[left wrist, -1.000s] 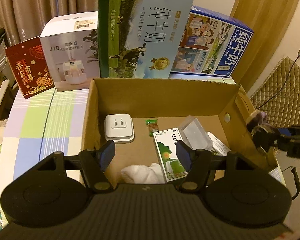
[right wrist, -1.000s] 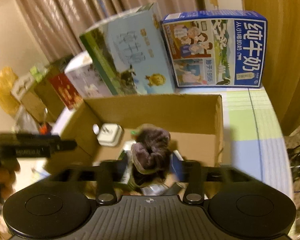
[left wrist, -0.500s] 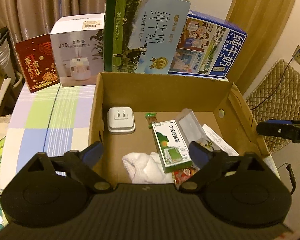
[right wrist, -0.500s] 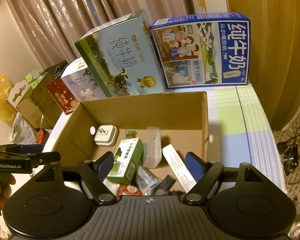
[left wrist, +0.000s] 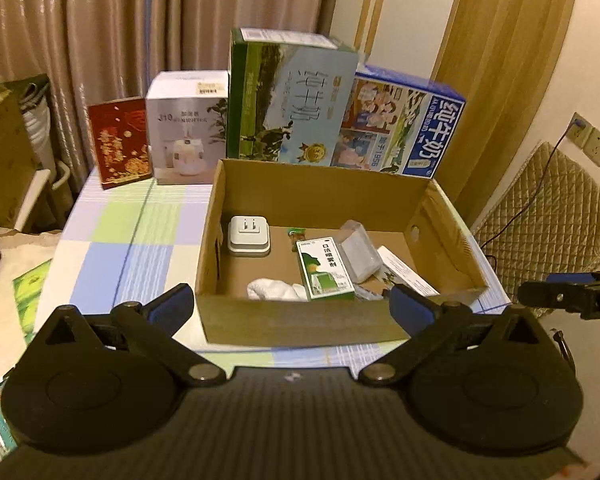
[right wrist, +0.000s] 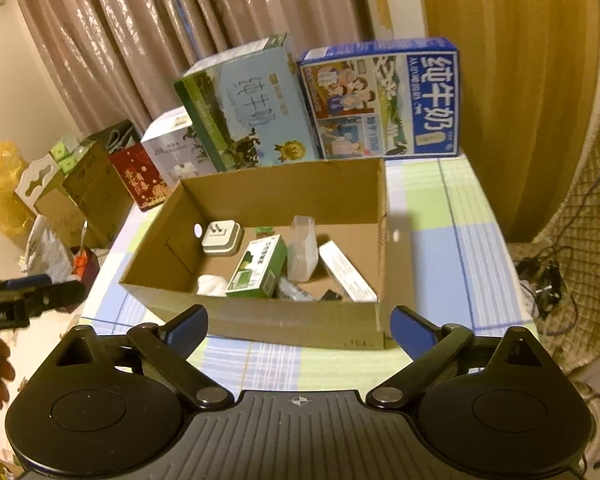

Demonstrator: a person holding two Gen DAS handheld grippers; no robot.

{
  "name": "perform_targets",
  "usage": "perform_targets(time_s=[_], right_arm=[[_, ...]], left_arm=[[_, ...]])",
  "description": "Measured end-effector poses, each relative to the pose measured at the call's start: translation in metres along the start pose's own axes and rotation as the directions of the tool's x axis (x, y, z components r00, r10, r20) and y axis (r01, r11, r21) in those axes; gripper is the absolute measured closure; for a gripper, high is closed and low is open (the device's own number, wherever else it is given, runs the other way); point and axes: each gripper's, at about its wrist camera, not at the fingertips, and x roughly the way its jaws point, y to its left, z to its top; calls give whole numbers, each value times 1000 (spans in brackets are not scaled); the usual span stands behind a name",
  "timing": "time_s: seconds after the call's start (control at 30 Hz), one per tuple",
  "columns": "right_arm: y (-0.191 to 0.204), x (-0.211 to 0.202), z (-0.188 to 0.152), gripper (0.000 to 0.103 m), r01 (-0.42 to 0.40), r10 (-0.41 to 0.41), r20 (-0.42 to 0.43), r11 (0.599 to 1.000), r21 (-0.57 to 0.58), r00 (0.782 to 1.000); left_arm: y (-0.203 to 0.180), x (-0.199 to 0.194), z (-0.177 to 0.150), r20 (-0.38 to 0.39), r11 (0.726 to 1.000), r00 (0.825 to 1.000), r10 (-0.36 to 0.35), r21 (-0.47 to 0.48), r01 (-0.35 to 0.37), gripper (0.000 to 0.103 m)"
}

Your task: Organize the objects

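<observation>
Both grippers hang in front of the near wall of the cardboard box (left wrist: 300,322), which sits toward the middle of the counter (left wrist: 140,240) with its back wall close to the row of cartons along the far edge. The left gripper (left wrist: 290,308) has its fingers spread wide with nothing between them, having just been opening; the right gripper (right wrist: 300,322) likewise stands wide and empty, its jaws just opened too. Inside the box lie a white plug adapter (left wrist: 248,236) in the far left corner, a green-and-white spray box (left wrist: 326,268) near the middle, a clear plastic case (left wrist: 358,250) beside it, a white cloth (left wrist: 276,290) against the near wall and a white leaflet (right wrist: 346,270) at the right side. All of it lies beyond the fingertips and lower than the box rim. The likely trouble from here is catching that near wall: wide fingers brought forward could hook the cardboard edge and shove the light box toward the cartons behind, or tip it. The contents are also crowded at the right side, so a reach there could pinch two things together.
</observation>
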Motion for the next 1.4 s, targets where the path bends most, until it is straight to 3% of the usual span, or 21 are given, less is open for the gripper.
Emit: perform_targets(time_s=[0.13,0.2,0.33,0.53,0.93,1.4], right_arm=[[9,-30,-17,4,36,-36,14,999,5,999],[11,-47,-23,4,31,-32,38,999,30,999],[22,-76,-37,4,53,-54,63,998,17,997],[37,-106,-70,2,28,-27,48,999,-15,998],[60,-137,-135,2,27,-25,37,998,-60,999],[62,-141,-161,2,42,-40,36,997,-68,999]], left_arm=[[-14,-37,-15,17,998,998,67,12,-68,1],[-18,-58,-20,25,998,998,64,-16,-64,1],[-36,-94,-33,53,996,995,85,33,-87,1],[-50,-131,-64,63,991,991,122,39,-125,1],[-53,-174,-124,53,984,983,176,-31,-174,1],[-68,-189,-158,38,985,985,171,-17,-170,1]])
